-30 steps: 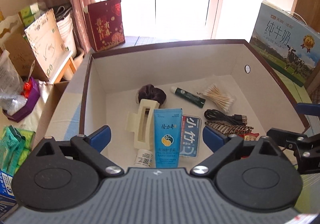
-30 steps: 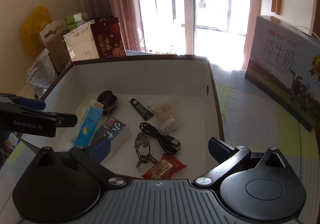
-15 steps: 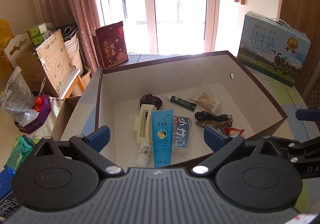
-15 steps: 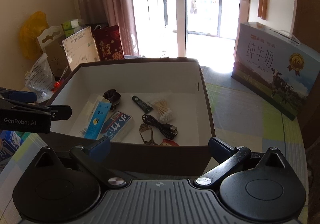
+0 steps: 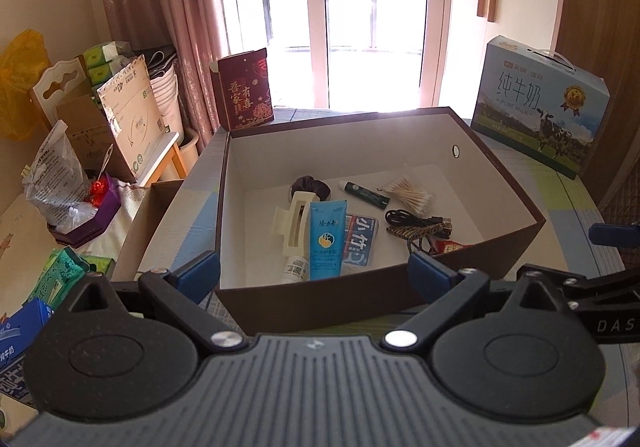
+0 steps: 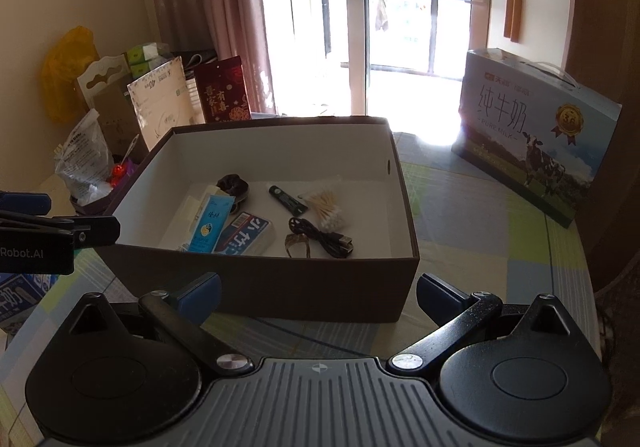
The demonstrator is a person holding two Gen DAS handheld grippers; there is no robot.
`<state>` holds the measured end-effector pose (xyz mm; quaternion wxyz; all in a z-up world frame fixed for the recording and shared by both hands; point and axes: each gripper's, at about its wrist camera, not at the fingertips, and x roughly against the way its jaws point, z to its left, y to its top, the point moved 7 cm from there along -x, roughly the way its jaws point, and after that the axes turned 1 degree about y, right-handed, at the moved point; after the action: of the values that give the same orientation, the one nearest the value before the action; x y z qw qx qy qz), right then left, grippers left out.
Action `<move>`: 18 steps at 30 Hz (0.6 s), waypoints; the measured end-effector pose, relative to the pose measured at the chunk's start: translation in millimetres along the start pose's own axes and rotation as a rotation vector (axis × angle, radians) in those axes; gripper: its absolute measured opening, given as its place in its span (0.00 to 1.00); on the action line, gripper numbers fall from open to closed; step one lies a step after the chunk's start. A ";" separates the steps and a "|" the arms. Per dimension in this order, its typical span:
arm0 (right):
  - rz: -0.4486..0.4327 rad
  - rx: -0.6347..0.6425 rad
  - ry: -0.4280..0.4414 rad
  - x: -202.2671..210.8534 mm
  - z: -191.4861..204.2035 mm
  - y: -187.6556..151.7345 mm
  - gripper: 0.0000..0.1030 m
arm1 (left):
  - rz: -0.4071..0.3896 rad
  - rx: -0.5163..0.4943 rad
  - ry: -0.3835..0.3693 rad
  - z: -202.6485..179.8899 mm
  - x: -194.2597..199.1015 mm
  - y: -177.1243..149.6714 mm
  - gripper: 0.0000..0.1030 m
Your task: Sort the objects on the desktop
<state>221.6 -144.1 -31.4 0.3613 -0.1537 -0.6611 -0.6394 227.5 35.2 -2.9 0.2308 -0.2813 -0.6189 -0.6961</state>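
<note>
A brown box with a white inside stands on the table and holds several small items. Among them are a blue tube, a cream hair claw, a dark scrunchie, a blue tissue pack, a green-black stick, cotton swabs, a black cable, a patterned clip and a red packet. My left gripper is open in front of the box's near wall, holding nothing. My right gripper is open too, empty, before the near wall.
A milk carton box stands at the right on the checked tablecloth. A red gift bag is behind the box. Cardboard boxes, bags and a purple tray crowd the left side.
Both grippers have pulled back and up from over the box's inside to in front of its near wall. Both stayed open and empty; the items lie as before.
</note>
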 end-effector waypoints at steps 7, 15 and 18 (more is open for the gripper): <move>0.040 0.021 0.000 15.3 10.2 -15.3 0.98 | 0.012 0.009 -0.001 -2.6 21.0 -17.2 0.96; 0.047 0.031 0.014 37.2 18.7 -30.2 0.98 | 0.017 0.021 -0.006 -6.9 39.5 -33.2 0.96; 0.054 0.030 0.017 42.1 19.4 -37.1 0.98 | 0.017 0.016 -0.005 -9.1 45.2 -38.0 0.96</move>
<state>162.4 -141.4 -28.8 0.3862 -0.1605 -0.6630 -0.6209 167.9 32.3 -0.8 0.2376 -0.2864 -0.6226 -0.6885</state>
